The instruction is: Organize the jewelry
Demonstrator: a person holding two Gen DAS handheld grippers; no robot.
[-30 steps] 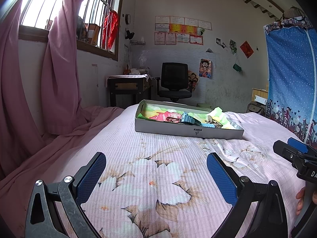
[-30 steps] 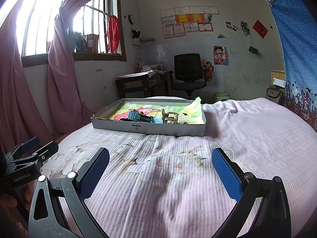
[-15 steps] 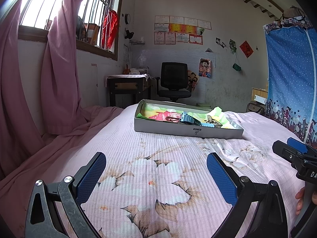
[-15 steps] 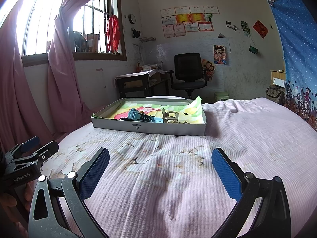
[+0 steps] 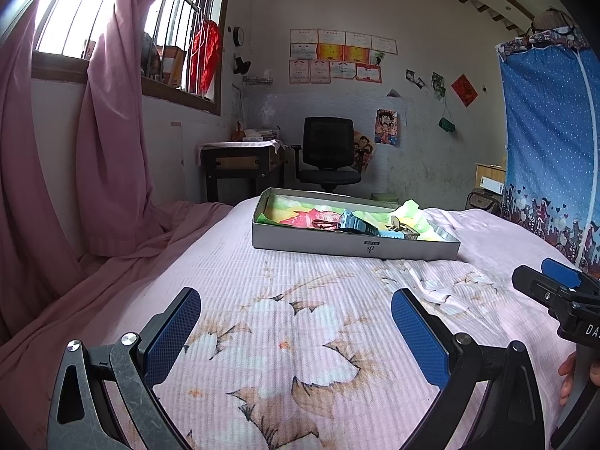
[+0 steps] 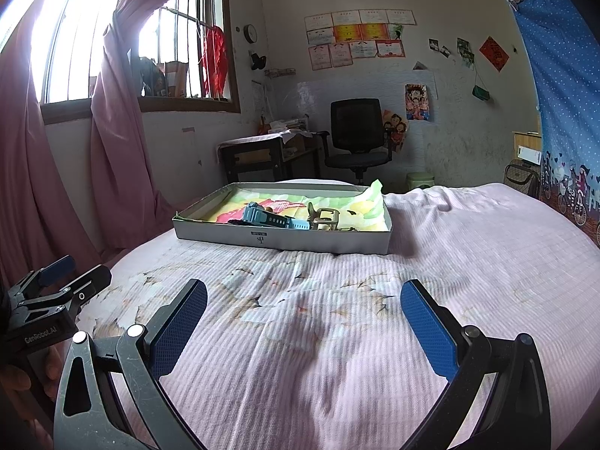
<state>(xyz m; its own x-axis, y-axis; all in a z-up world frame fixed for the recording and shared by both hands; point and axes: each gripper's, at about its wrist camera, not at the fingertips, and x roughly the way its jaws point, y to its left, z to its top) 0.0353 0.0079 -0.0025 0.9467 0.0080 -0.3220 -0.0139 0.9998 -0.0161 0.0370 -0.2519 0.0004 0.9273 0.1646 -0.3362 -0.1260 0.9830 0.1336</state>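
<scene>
I'm holding my left gripper (image 5: pixel 294 313) and right gripper (image 6: pixel 303 305) spread wide, empty, over the bed (image 6: pixel 468 255); the jewelry box (image 6: pixel 285 238) is sitting well ahead of both.

Left claw (image 5: pixel 296 322) and right claw (image 6: pixel 303 318) side by side, both spread wide, empty, held level.
</scene>
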